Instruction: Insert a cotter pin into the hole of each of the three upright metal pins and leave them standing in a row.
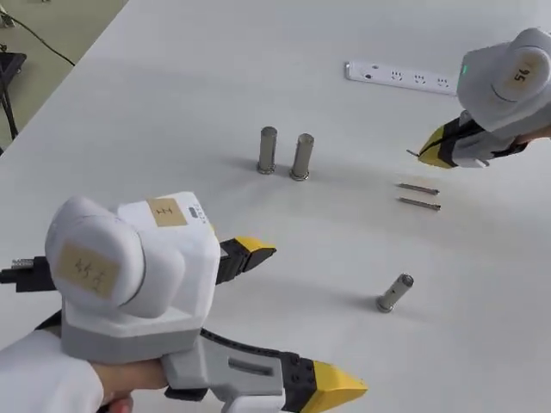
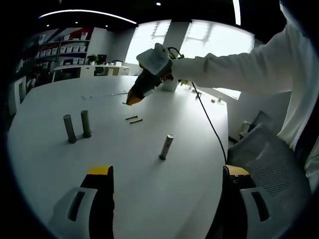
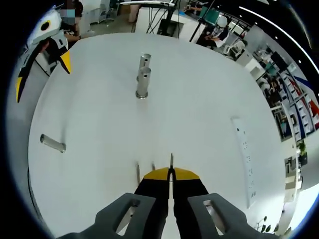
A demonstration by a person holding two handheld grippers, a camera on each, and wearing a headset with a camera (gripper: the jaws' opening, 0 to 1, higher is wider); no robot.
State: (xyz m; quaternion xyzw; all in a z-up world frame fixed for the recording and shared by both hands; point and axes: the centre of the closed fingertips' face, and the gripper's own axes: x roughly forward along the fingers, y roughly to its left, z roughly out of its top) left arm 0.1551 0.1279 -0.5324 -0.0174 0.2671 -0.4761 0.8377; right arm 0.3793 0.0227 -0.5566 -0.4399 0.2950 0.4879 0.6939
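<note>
Cotter pin (image 3: pixel 171 160) pinched between right gripper (image 3: pixel 171 175) jaws, left gripper (image 2: pixel 167 172) jaws spread wide, 2 upright pins (image 1: pixel 268 150) side by side, 1 lying pin (image 1: pixel 394 292) nearer on worktop (image 1: pixel 172 103).

Head view, two o'clock: the right gripper (image 1: pixel 424 155) carries a tan sticker (image 1: pixel 523 73) with a handwritten "56". At seven o'clock the left gripper (image 1: pixel 312 321) carries a rear sticker (image 1: pixel 86 268) reading apparently "55". Its top sticker (image 1: pixel 166 211) bears a mark that is not legible.

Table (image 1: pixel 172 103): metal pins (image 1: pixel 268 151), cotter pins (image 1: pixel 418 188)
</note>
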